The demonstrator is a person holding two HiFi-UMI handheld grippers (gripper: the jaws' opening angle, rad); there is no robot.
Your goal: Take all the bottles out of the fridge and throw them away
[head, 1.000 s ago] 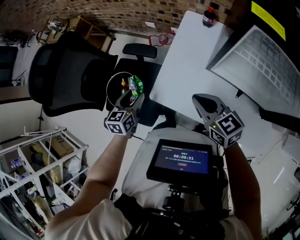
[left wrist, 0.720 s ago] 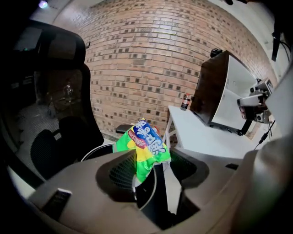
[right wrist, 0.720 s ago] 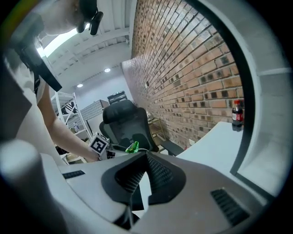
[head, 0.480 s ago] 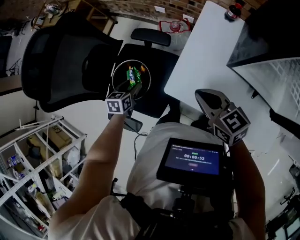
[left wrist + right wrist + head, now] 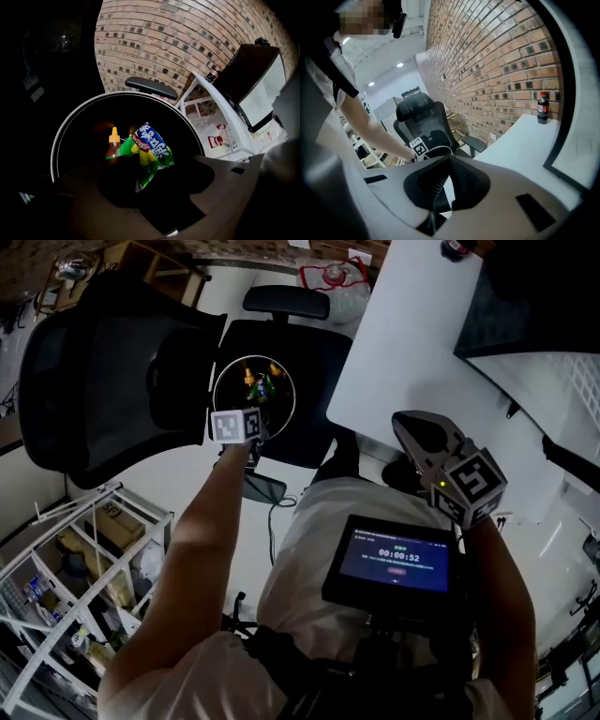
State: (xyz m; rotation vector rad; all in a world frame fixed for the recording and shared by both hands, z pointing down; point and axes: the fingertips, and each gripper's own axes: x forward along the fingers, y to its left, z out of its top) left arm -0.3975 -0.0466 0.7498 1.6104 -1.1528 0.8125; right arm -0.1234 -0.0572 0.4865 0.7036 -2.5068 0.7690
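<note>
Since the left gripper [image 5: 150, 176] is clamped on a green bottle [image 5: 149, 147] over the bin [image 5: 60, 133], right gripper [image 5: 449, 164] closed empty, I'd guess letting go comes next.

Dim, underexposed, fisheye-warped edges, heavy black vignetting

Probably an office: mesh desk chair [image 5: 98, 381]; white desk [image 5: 403, 334]; brick wall [image 5: 178, 42].

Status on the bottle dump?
Left hand-held gripper shut on green bottle, over bin. Right hand-held gripper shut, empty. Dark bottle on table. Nothing in the way.
</note>
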